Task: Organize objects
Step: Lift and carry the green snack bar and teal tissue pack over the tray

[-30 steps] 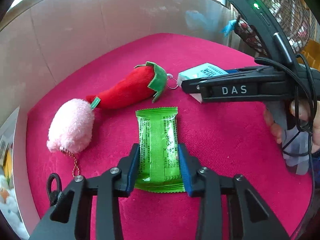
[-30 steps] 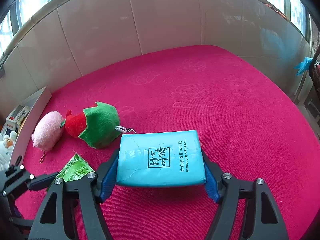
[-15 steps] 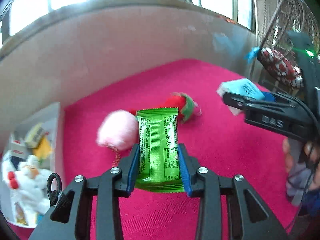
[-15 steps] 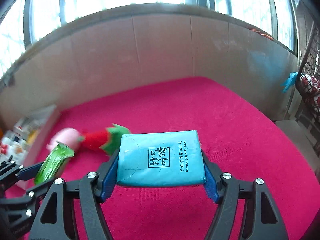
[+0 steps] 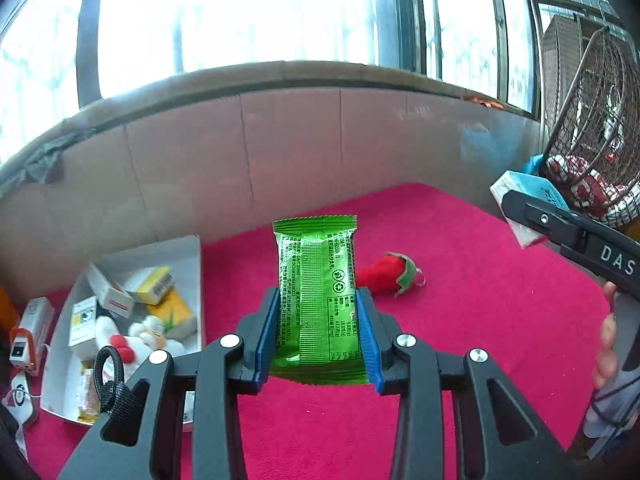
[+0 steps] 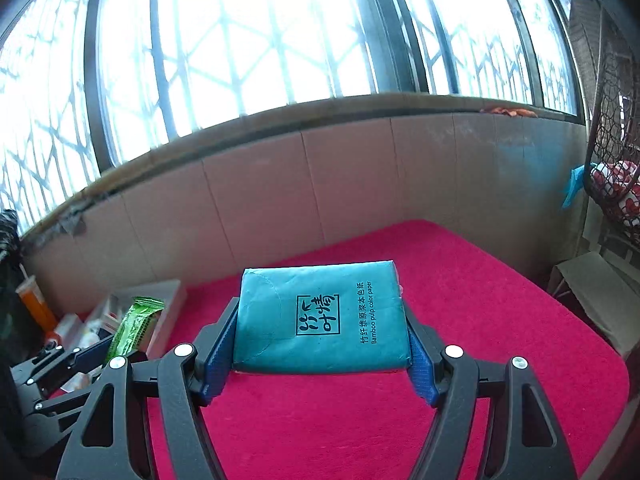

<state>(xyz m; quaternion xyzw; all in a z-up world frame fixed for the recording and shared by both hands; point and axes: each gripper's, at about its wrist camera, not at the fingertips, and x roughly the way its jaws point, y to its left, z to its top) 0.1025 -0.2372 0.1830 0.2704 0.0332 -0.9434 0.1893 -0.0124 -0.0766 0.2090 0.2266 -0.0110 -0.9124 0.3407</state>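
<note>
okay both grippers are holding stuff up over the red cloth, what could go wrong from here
1. The green snack packet is pinched only along its lower half by the left gripper; the slick wrapper may slide out.
2. The white box already holds small cartons and a plush toy, so a drop could land on its rim or bounce out.
3. The right gripper carries the teal tissue pack close by; both heading for the box might collide.

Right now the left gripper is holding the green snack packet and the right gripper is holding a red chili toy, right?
Not quite. The left gripper does hold the green snack packet, but the right gripper holds a teal tissue pack, as the right wrist view shows. The red chili toy lies on the pink cloth.
</note>
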